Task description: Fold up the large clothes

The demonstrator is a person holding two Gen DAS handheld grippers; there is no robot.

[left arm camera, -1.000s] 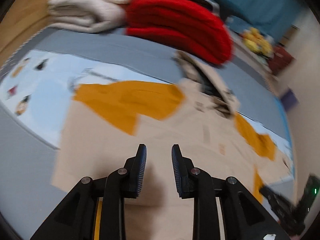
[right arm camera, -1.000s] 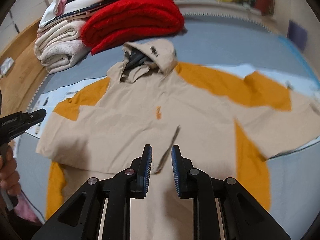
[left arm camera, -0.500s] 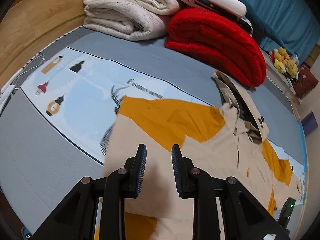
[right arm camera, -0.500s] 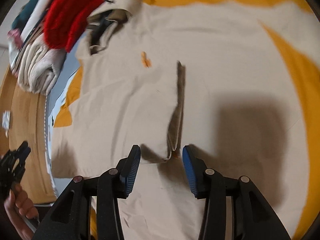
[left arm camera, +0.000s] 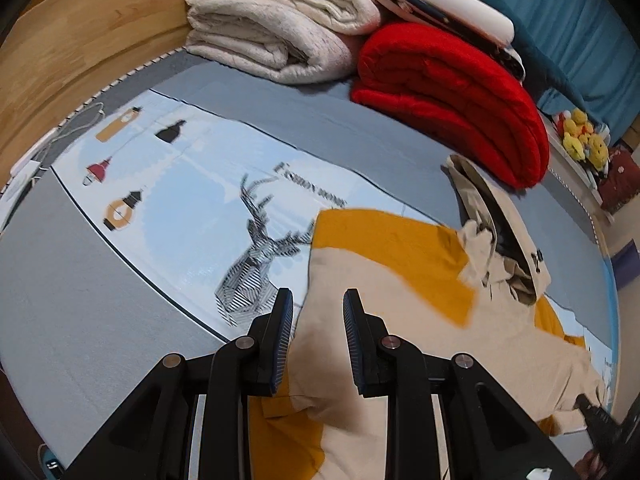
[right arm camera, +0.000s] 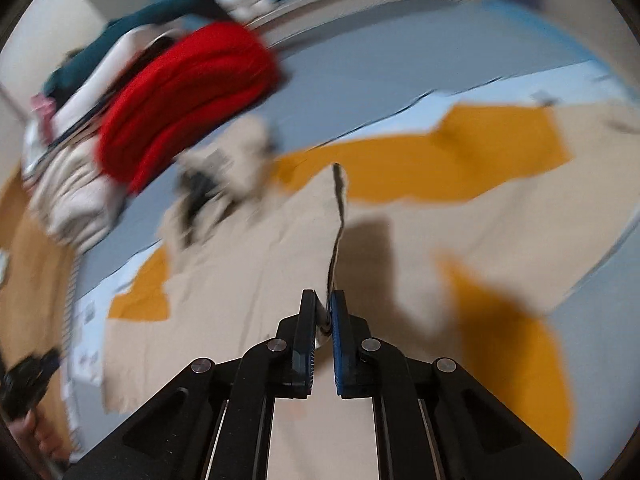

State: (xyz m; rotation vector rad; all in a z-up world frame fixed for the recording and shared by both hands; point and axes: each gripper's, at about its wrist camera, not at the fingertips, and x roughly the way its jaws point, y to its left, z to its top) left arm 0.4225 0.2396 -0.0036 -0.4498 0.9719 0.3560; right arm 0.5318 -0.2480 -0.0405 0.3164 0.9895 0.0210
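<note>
Ahead of the left gripper (left arm camera: 316, 322), whose fingers stand apart with nothing between them, the hoodie (left arm camera: 400, 300) lies spread on the bed (left arm camera: 100, 280); its folded left edge runs forward almost straight out from the gap between the fingers, with the printed sheet (left arm camera: 192, 200) off to the left of them and the beige body off to the right. Farther ahead and right sits the hood (left arm camera: 504, 248), and beyond that the red blanket (left arm camera: 452, 96) and the cream blankets (left arm camera: 276, 28) are stacked at the far side. The right gripper (right arm camera: 325, 312) has its fingers pressed together on a raised pleat of the hoodie's front panel (right arm camera: 337, 216), a thin ridge of cloth running straight forward from the fingertips toward the hood; this view is blurred, so finer detail is lost. Judging by this, the garment's long axis runs from hem near the fingers to hood far ahead, and the right gripper, already holding cloth, is better placed to carry the fold, while the left sits nearest the free side edge and sleeve.
</note>
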